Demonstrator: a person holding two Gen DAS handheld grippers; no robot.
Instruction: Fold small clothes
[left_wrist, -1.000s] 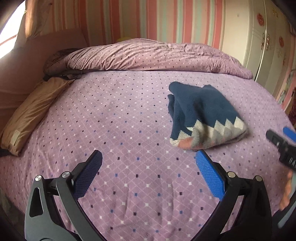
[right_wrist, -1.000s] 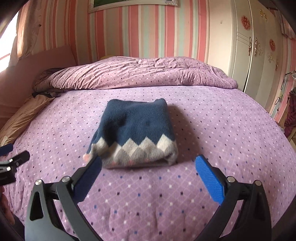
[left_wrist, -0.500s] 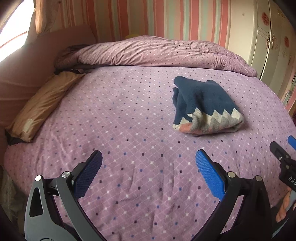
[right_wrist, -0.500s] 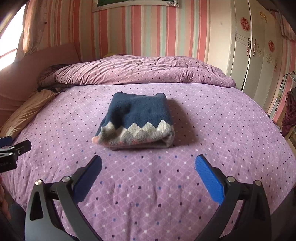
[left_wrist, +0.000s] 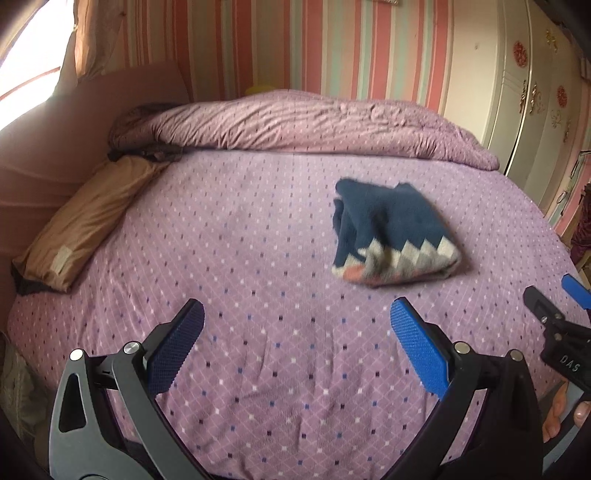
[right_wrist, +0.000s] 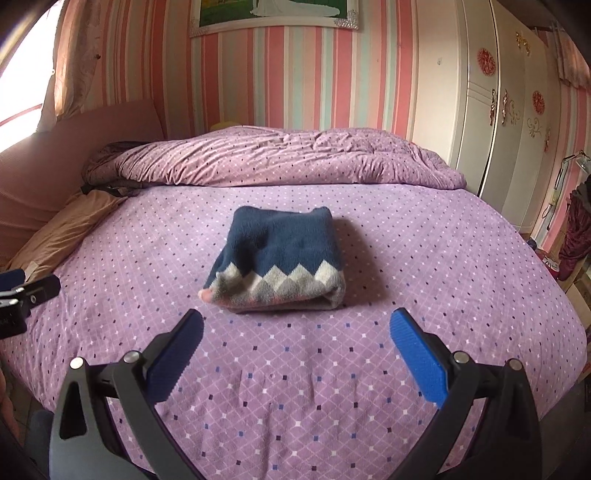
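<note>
We have drawn both hand-held grippers, left (left_wrist: 297, 347) and right (right_wrist: 295, 345), back from the folded navy garment (right_wrist: 279, 264), which now lies alone mid-bed (right_wrist: 424, 258), their fingers spread apart and empty, so we judge this fold finished.

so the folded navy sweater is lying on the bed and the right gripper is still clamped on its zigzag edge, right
Not quite. The folded navy sweater does lie on the bed, but the right gripper is open and clear of it, short of its zigzag edge, as the right wrist view shows.
</note>
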